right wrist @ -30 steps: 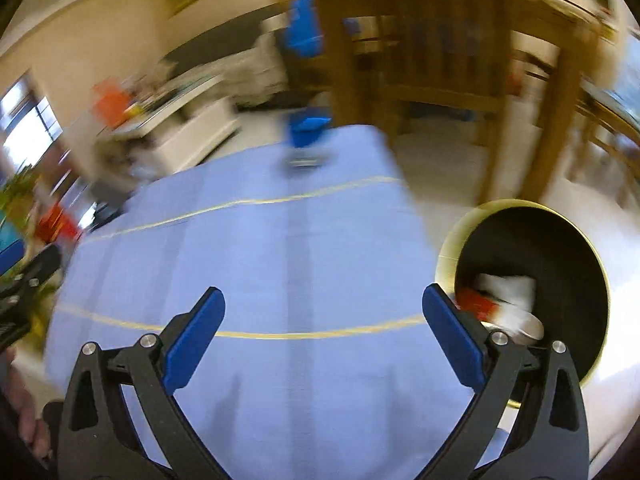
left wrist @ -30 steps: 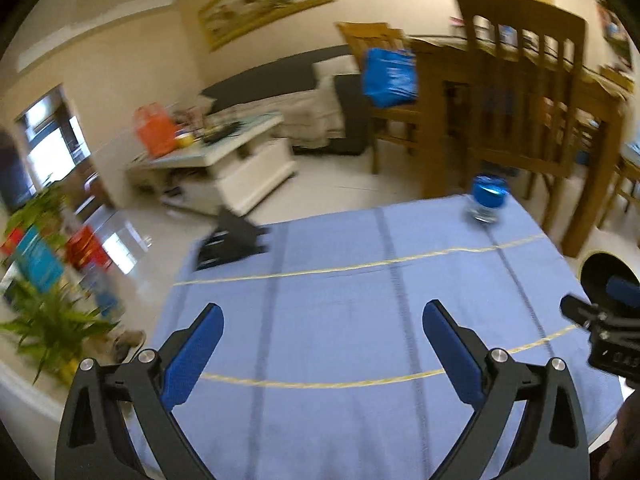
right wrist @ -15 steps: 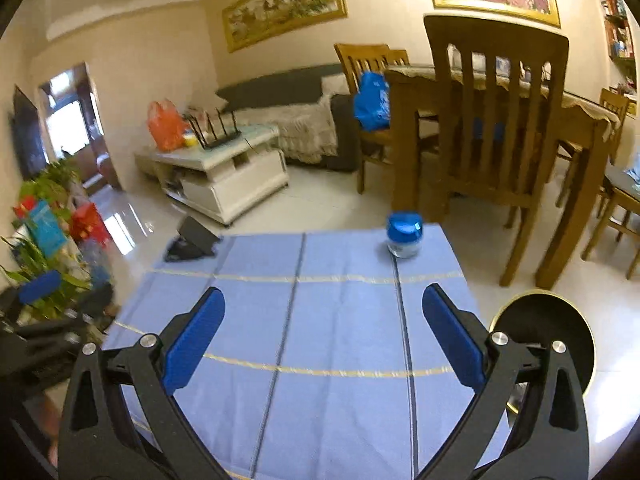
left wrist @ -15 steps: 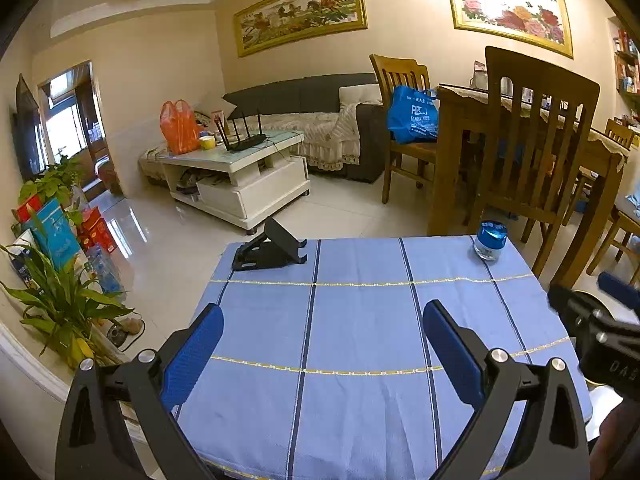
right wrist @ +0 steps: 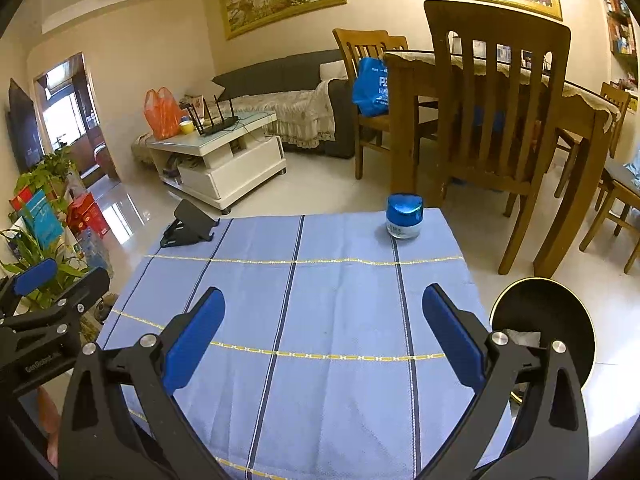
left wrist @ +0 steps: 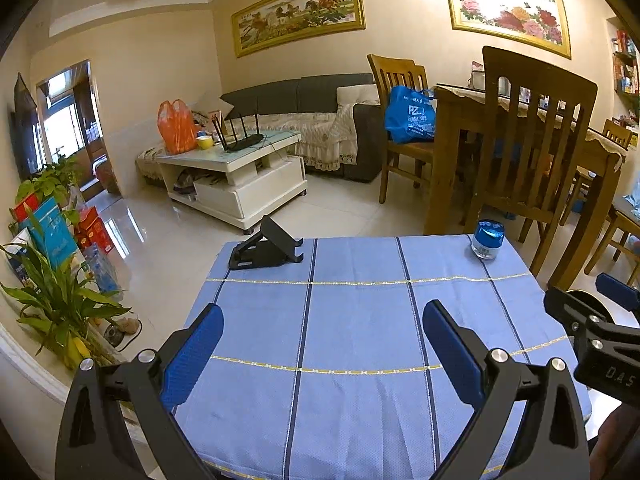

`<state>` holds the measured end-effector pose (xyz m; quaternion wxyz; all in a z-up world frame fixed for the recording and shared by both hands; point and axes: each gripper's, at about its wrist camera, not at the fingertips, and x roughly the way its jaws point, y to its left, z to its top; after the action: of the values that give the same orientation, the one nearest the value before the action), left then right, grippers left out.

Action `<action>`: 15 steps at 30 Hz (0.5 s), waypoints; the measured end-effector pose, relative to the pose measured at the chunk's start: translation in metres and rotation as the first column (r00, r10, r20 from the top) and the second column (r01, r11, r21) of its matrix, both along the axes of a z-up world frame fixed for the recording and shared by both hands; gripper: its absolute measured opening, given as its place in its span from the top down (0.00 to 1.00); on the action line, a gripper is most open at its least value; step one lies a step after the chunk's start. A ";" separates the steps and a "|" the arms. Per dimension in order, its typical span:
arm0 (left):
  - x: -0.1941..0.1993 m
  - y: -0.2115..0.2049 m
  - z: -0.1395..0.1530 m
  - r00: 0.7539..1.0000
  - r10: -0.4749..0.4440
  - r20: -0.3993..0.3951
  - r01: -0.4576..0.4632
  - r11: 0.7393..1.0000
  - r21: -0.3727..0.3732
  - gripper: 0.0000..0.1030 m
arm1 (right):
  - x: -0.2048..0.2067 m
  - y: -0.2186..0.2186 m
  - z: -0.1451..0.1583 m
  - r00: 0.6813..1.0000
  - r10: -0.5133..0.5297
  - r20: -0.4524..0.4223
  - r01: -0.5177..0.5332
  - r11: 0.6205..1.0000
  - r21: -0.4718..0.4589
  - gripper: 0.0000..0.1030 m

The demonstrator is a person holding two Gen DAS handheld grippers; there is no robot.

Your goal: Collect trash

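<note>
My left gripper [left wrist: 322, 330] hovers open over the blue checked tablecloth [left wrist: 360, 320], nothing between its blue pads. My right gripper [right wrist: 322, 318] is open too, above the same cloth [right wrist: 340, 300]. A round black trash bin with a gold rim [right wrist: 560, 304] stands on the floor right of the table; white crumpled paper [right wrist: 522, 338] shows inside it. The right gripper's body [left wrist: 604, 344] shows at the right edge of the left wrist view, and the left gripper's body [right wrist: 44, 320] at the left edge of the right wrist view.
A blue-lidded jar [right wrist: 404, 216] stands at the table's far right corner and a black phone stand [right wrist: 188, 228] at the far left. Wooden chairs [right wrist: 496, 100] and a dining table are behind. A white coffee table [left wrist: 236, 172], sofa and potted plants [left wrist: 56, 300] lie left.
Both views have swung up and steadied from blurred, tilted positions. The right wrist view has pulled back from looking down into the bin. Both grippers stay open.
</note>
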<state>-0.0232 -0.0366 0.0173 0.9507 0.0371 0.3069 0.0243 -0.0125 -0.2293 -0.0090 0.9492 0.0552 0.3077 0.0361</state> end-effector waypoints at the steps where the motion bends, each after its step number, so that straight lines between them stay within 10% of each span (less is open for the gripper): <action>1: 0.000 0.001 0.000 1.000 0.000 -0.003 0.000 1.000 -0.003 0.06 | 0.000 0.000 0.000 1.000 0.001 0.002 -0.001 1.000 -0.003 0.05; 15: 0.001 0.005 -0.002 1.000 0.002 -0.009 -0.002 1.000 -0.009 0.06 | -0.001 -0.001 -0.004 1.000 0.006 -0.005 -0.006 1.000 0.003 0.05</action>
<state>-0.0221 -0.0320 0.0148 0.9495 0.0329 0.3111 0.0236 -0.0137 -0.2307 -0.0133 0.9482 0.0560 0.3103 0.0392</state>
